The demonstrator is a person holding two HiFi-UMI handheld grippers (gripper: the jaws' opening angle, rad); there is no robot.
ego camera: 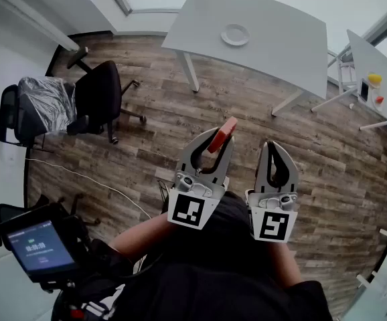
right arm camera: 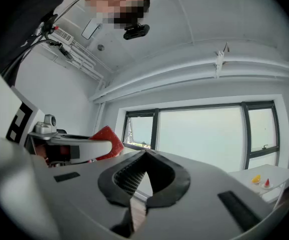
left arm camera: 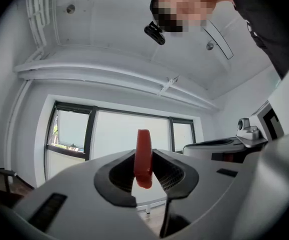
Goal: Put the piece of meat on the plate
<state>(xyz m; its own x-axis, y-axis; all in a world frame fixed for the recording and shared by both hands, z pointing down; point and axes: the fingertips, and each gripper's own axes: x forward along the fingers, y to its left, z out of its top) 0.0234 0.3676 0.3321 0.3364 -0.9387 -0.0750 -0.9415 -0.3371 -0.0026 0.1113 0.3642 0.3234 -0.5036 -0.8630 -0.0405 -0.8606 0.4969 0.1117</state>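
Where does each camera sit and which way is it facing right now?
Head view: on the person's head, looking steeply down at floor, table and plate; both forearms, left gripper and right gripper show.
Left gripper view: on the left gripper, facing the windows; its jaws clamp the meat.
Right gripper view: on the right gripper, facing windows; its jaws shut, empty.
Shared: all three show the meat.

Bright daylight comes through the big windows (right arm camera: 199, 134), which glow white. Shadows are soft. Both gripper views bend round at the edges, with black corners. The nearest parts look blurry.
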